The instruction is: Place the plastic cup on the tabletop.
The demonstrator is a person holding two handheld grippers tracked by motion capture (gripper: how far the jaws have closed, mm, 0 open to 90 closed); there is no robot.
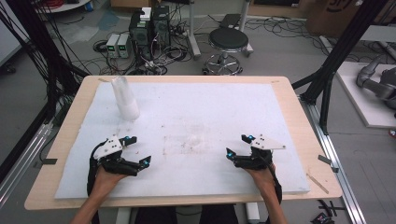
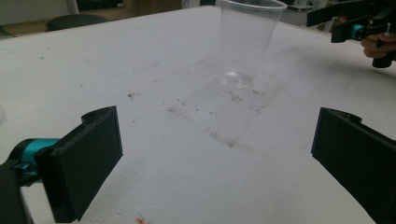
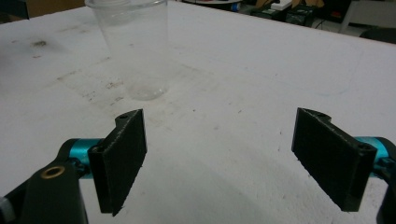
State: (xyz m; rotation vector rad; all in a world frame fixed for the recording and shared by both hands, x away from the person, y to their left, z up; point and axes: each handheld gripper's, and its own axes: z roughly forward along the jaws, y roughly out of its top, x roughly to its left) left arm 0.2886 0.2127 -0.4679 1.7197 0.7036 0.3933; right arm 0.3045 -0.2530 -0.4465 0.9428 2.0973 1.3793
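A single clear plastic cup stands upright in the middle of the white foam mat; it is faint in the high view. In the left gripper view the cup is ahead and slightly right; in the right gripper view the cup is ahead and to the left. My left gripper rests low at the mat's front left, jaws wide apart and empty. My right gripper sits at the front right, also open and empty, and it appears far off as the right gripper in the left gripper view.
A tall stack of clear cups stands at the mat's back left. The mat has brownish stains near its middle. The wooden table edge frames the mat; a stool and equipment sit on the floor beyond.
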